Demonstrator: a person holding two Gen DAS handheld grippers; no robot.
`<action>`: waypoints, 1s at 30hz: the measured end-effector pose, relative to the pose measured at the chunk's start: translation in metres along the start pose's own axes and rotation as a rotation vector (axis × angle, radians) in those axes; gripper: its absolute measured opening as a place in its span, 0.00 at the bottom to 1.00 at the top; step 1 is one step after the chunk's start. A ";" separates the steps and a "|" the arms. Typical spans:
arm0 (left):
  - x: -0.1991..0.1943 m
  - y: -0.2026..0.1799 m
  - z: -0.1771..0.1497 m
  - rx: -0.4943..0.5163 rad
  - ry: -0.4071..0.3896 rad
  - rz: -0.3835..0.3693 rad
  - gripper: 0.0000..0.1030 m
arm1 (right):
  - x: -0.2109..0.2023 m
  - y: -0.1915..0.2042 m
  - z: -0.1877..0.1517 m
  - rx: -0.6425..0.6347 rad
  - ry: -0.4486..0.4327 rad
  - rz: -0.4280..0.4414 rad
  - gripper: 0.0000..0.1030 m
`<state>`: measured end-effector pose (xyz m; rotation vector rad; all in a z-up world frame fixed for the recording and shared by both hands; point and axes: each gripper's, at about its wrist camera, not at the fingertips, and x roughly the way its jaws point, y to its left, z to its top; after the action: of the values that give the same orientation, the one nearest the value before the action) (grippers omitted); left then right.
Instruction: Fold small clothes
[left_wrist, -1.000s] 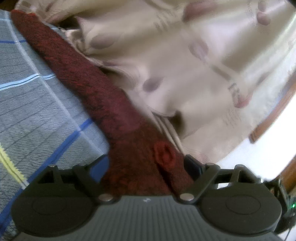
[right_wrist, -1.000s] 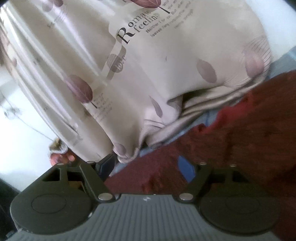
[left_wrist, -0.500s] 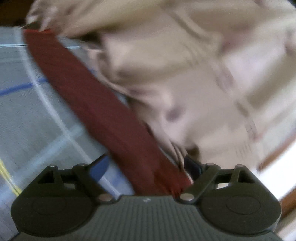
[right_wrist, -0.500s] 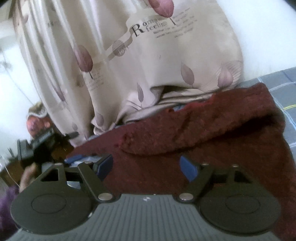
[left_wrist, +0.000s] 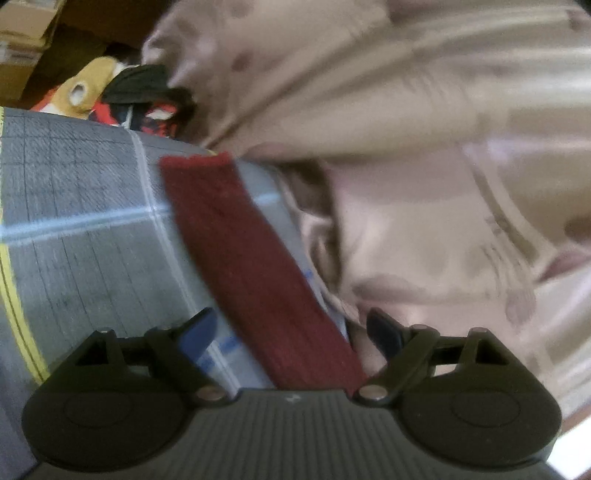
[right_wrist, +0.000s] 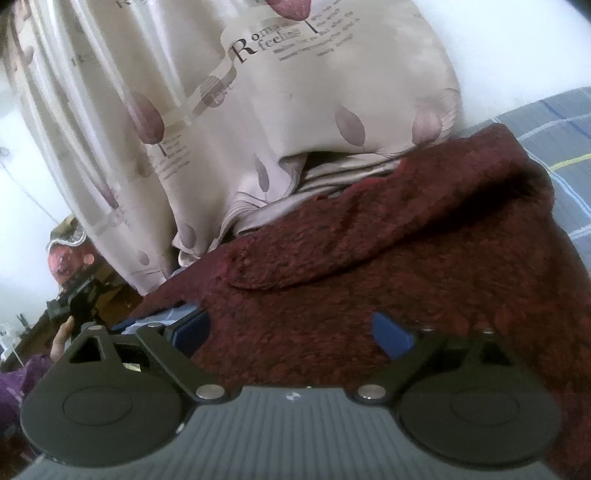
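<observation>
While the maroon knitted garment (right_wrist: 424, 266) is spread on the checked bedsheet (left_wrist: 85, 221), one long strip (left_wrist: 251, 266) is stretched away between the spread left tongs (left_wrist: 291, 332); the right tongs (right_wrist: 291, 332) are opening above it, unpinched.

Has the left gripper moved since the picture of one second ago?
Yes. In its own view the dark red garment and the grey checked cloth have slid; clutter beyond the cloth's far edge now shows. The left gripper has drawn back from the beige curtain.
</observation>
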<state>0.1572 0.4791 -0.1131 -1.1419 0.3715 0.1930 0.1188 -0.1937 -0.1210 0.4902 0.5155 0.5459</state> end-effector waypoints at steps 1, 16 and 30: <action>0.004 0.004 0.005 -0.017 0.005 0.012 0.85 | 0.001 0.000 0.000 0.001 0.001 -0.003 0.92; 0.062 0.022 0.043 -0.043 0.077 0.108 0.10 | 0.002 -0.004 0.000 0.038 -0.011 -0.043 0.96; 0.030 -0.063 0.005 0.317 -0.137 -0.058 0.07 | -0.001 -0.016 0.000 0.101 -0.034 -0.027 0.98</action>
<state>0.2070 0.4571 -0.0693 -0.8210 0.2367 0.1541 0.1232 -0.2060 -0.1298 0.5872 0.5188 0.4865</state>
